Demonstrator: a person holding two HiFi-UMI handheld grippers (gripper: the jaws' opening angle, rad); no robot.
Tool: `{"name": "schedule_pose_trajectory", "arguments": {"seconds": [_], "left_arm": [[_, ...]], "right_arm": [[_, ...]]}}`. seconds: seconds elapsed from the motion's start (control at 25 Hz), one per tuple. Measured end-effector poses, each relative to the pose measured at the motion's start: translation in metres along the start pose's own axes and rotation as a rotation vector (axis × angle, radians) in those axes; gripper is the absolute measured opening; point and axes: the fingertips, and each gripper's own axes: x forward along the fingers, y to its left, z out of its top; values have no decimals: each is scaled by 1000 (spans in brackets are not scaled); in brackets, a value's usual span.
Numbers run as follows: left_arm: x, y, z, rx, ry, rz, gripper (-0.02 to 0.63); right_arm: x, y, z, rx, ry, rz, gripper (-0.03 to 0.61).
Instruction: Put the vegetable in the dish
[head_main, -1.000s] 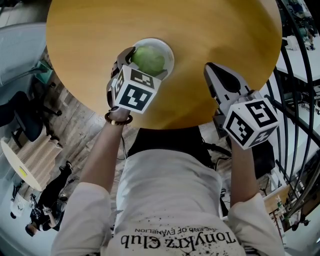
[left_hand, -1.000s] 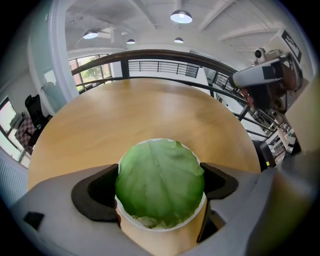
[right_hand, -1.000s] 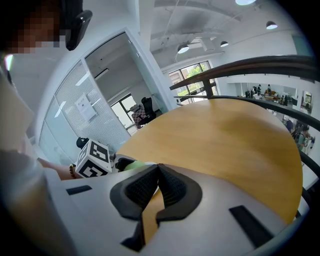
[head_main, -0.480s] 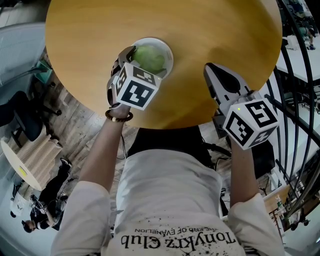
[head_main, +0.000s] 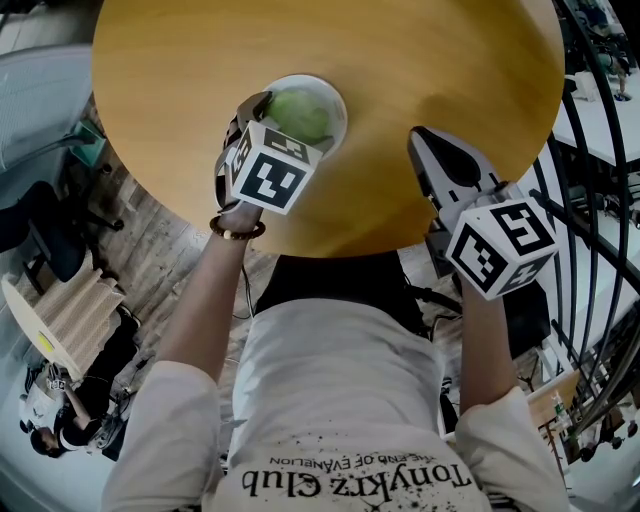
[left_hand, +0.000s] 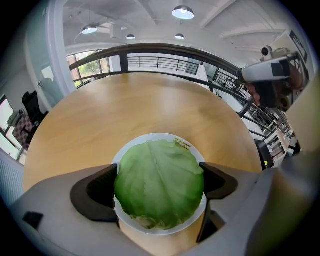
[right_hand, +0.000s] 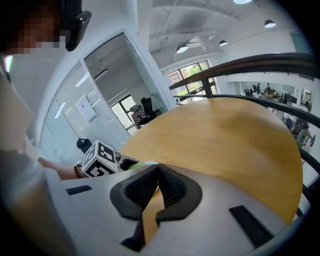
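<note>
Cabbage (head_main: 300, 112) sits in the white dish (head_main: 338, 100) on the round desk (head_main: 420, 60). Seen from overhead, the left tool (left_hand: 159, 186) hides its grip behind its marker cube (head_main: 268, 175). Its own view shows it spread wide, pads against both sides of the cabbage. The right tool (right_hand: 158, 172), pressed together and empty, hovers over the desk's near edge.

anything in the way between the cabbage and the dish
Nothing visible does. The cabbage is directly over the white dish, whose rim shows around it, and the left gripper has its jaws against the cabbage's two sides. Whether it already rests in the dish cannot be told.
</note>
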Motion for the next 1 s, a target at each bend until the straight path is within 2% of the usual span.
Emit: {"name": "schedule_pose_trajectory", "arguments": {"seconds": [0.52, 0.8, 1.0], "left_arm": [[-4, 5, 1, -31, -25, -12, 497], [-11, 8, 3, 18, -15, 8, 497], [-27, 10, 5, -12, -56, 26, 497]], "right_arm": [[-3, 10, 0, -14, 3, 5, 23], [-7, 14, 2, -19, -1, 6, 23], [-14, 19, 4, -33, -15, 9, 23]]}}
